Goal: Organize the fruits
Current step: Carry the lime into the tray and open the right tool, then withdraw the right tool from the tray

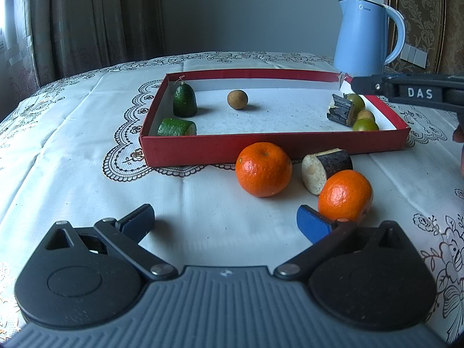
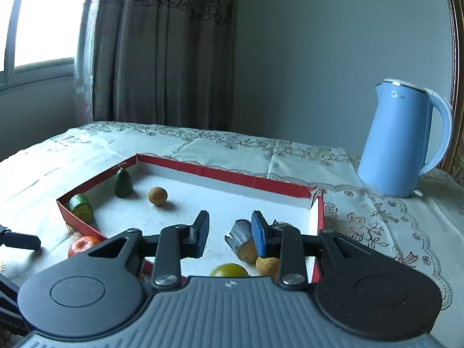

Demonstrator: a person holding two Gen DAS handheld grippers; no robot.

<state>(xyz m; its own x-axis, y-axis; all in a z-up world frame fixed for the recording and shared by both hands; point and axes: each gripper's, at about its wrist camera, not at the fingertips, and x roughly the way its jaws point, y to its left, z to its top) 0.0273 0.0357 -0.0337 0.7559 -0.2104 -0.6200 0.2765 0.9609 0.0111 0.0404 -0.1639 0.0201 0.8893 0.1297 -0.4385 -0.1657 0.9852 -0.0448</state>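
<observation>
- The surface [image 1: 72,156], under a lace-patterned cloth, carries a blue kettle [image 1: 366,36] at the far right and a shallow red tray [image 1: 261,148] in the middle.
- The tray already holds two cucumber pieces [image 1: 184,100] at its left, a small brown fruit [image 1: 237,99] near the back, and a dark-skinned chunk [image 2: 240,232] with small green and brown fruits in the right corner.
- Still outside, just in front of the tray wall: two oranges [image 1: 263,169] and a second dark-skinned chunk [image 1: 326,169] between them.
- The left tool [image 1: 226,221] hovers spread wide and empty, its right pad beside the nearer orange [image 1: 345,195].
- The right tool [image 2: 227,233] hangs over the tray's right corner, jaws narrow with nothing between them.
- Sorting looks partway done; next, I'd guess, the left tool must straddle an orange and close gently.
</observation>
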